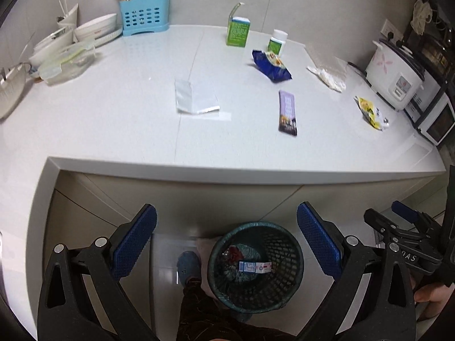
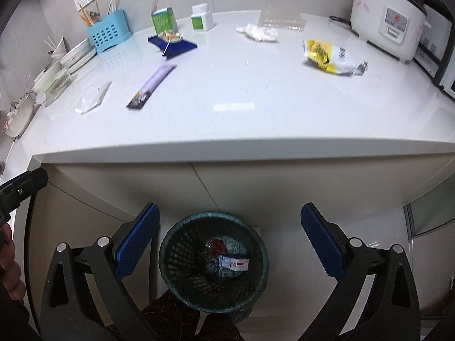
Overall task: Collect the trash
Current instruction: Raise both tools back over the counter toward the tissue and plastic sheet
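A dark mesh trash bin (image 1: 273, 292) (image 2: 182, 278) stands on the floor below the counter edge, with a small white box (image 1: 254, 267) (image 2: 234, 264) and crumpled waste inside. Both grippers hover above it, open and empty: left gripper (image 1: 226, 218), right gripper (image 2: 230, 217). On the white counter (image 1: 113, 130) (image 2: 256, 119) lie a purple wrapper (image 1: 287, 112) (image 2: 152, 86), a blue snack bag (image 1: 271, 65) (image 2: 172, 44), a yellow wrapper (image 1: 371, 112) (image 2: 331, 56), a clear wrapper (image 1: 196, 96) (image 2: 92, 99), crumpled white plastic (image 1: 327, 76) (image 2: 258, 32), a green carton (image 1: 238, 31) (image 2: 163, 21) and a white bottle (image 1: 277, 41) (image 2: 202, 18).
A blue utensil holder (image 1: 143, 15) (image 2: 108, 34) and stacked dishes (image 1: 85, 34) sit at the back left. A white rice cooker (image 1: 396, 76) (image 2: 386, 17) stands at the right. The person's foot (image 1: 187, 265) is beside the bin. The right gripper shows at the left wrist view's right edge (image 1: 403, 227).
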